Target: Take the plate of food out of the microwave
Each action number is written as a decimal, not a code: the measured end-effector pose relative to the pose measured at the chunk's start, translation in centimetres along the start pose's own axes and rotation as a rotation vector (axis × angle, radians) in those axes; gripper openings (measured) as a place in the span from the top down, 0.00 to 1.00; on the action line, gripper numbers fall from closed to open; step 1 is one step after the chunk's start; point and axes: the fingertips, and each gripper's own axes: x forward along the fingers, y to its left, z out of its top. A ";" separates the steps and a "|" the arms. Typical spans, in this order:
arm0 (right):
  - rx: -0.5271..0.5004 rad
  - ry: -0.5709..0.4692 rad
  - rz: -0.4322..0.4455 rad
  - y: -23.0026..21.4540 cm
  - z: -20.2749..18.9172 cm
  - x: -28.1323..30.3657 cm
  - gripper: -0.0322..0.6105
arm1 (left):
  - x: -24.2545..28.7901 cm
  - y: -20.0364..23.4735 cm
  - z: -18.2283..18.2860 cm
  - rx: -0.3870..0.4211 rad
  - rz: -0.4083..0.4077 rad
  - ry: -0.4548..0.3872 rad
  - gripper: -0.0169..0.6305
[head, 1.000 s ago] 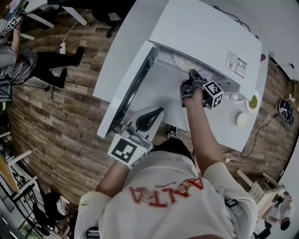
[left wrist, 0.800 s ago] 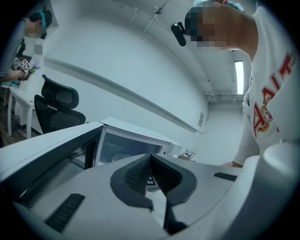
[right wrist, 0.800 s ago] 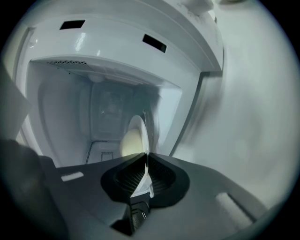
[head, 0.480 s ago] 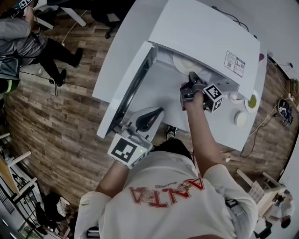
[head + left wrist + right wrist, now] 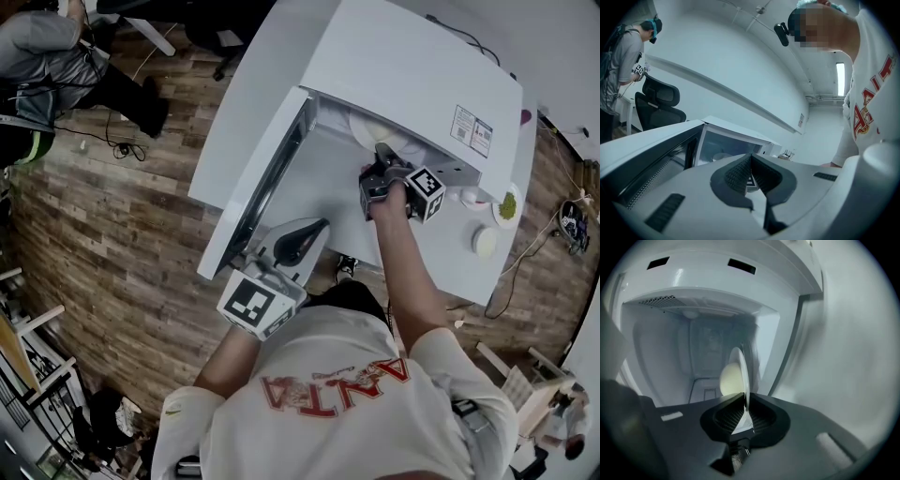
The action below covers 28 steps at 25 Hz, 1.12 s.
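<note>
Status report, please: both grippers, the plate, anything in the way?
Right gripper shut on plate rim, jaws just eased wider. Left gripper shut, empty, by open door. Plate with food inside microwave. Nothing seen blocking.

We count one microwave (image 5: pixel 412 84), one plate (image 5: pixel 742 371) carrying one pale lump of food (image 5: pixel 729 380), two grippers (left gripper (image 5: pixel 750 172), right gripper (image 5: pixel 384 159)), two small dishes (image 5: pixel 507 204) (image 5: pixel 485 241), and one bystander (image 5: pixel 37 47).
</note>
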 end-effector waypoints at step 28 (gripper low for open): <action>-0.090 0.087 0.200 -1.1 -2.3 -12.4 0.92 | 1.9 -4.8 0.6 0.043 -0.124 0.010 0.96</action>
